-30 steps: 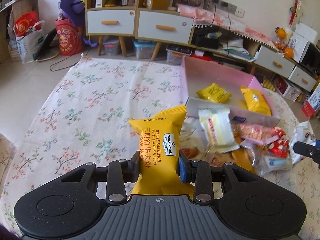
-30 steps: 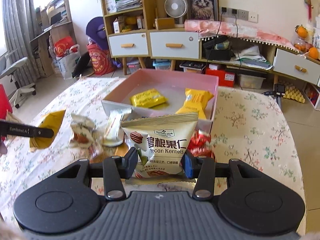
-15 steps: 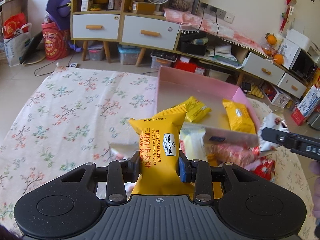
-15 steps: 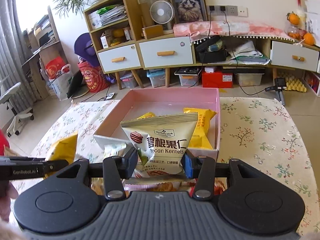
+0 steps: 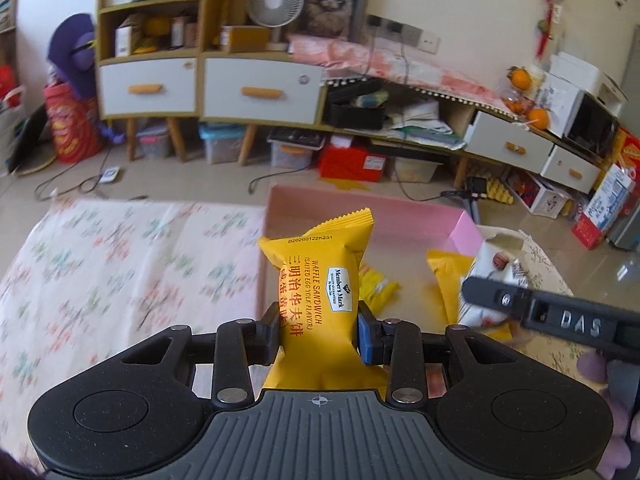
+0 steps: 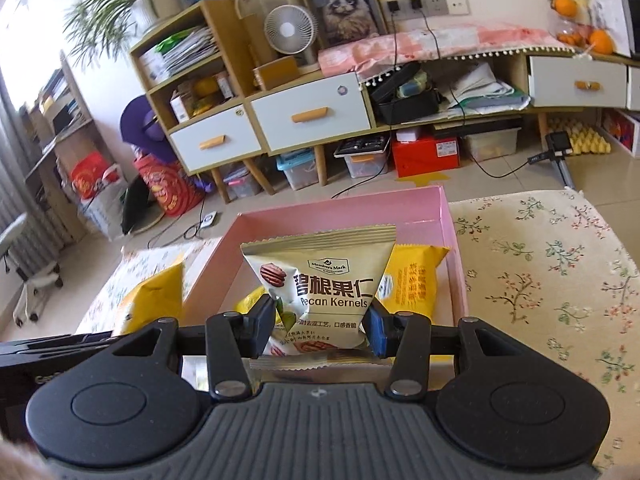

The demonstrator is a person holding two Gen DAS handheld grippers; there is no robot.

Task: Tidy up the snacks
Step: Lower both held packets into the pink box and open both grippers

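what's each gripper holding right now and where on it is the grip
The left gripper pinches the yellow waffle sandwich packet across its lower middle. The right gripper pinches the pecan kernels pouch by its narrow lower part.

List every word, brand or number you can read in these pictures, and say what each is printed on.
"B20260122K231", "WAFFLE SANDWICH", "(SALTED EGG YOLK FLAVOR)", "Member's Mark": yellow packet in the left gripper.
"Member's Mark", "碧根果仁", "Pecan Kernels": white packet in the right gripper.
"DAS": side of the right gripper in the left wrist view.
Unreadable: small print under "Pecan Kernels", the yellow packets in the pink box, shelf items.
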